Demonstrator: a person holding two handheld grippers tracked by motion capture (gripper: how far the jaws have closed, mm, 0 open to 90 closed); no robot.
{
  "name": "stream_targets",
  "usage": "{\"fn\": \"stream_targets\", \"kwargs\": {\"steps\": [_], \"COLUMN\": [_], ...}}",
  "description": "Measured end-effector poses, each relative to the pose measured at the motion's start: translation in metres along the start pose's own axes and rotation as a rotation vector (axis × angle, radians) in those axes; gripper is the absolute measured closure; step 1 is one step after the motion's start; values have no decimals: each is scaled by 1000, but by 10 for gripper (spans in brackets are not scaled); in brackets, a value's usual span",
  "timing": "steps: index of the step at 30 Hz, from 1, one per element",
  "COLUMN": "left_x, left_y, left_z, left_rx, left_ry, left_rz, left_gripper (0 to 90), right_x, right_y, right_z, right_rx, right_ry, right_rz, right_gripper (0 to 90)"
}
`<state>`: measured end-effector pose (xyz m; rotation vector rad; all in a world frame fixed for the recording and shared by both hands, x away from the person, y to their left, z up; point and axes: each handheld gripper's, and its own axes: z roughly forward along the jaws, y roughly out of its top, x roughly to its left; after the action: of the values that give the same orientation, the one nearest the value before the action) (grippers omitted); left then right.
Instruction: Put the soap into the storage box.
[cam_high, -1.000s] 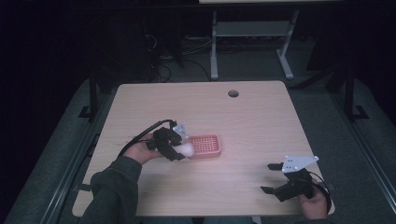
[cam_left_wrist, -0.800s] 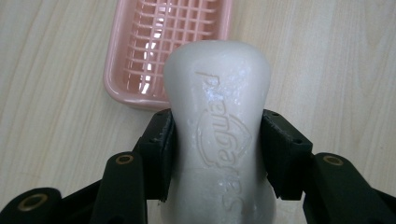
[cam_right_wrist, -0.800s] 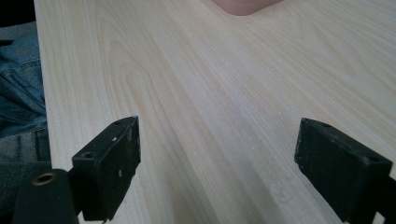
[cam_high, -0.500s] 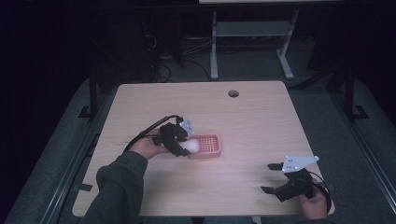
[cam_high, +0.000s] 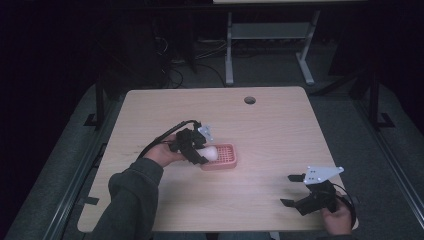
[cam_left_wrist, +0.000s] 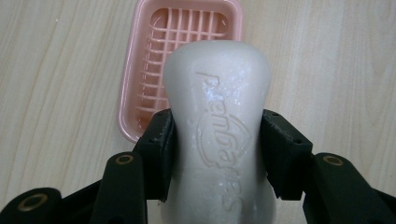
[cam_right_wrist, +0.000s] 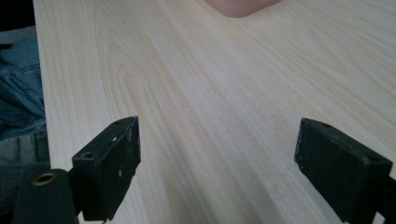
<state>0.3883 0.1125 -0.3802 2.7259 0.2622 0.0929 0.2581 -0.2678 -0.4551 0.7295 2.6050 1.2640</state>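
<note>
Now your left gripper (cam_high: 204, 151), jaws clamped on the white soap bar (cam_left_wrist: 219, 126), has advanced over the pink soap dish (cam_high: 223, 157) at mid-bench, so release looks imminent. Your right gripper (cam_high: 298, 191) stays parked near the bench's near-right corner, its 2 jaws wide apart and empty.

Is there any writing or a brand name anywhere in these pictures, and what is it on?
"Safeguard", in raised letters with an emblem outline, on the white soap bar held in the left gripper; the first letters sit partly at the frame's edge.
No text can be read on the pink soap dish, the wooden table or the right gripper.
</note>
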Motion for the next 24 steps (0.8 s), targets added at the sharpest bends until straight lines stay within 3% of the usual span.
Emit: {"fn": "stream_targets", "kwargs": {"steps": [16,24], "left_x": [11,14], "left_y": [16,21], "left_z": [10,25], "left_rx": [-1,11], "left_ry": [-6,-21], "left_rz": [2,2], "left_gripper": [494,494], "right_x": [0,-1], "right_y": [0,-1], "right_z": [1,1], "right_rx": [3,4], "right_ry": [3,2], "right_rz": [3,2], "right_gripper": [141,141]}}
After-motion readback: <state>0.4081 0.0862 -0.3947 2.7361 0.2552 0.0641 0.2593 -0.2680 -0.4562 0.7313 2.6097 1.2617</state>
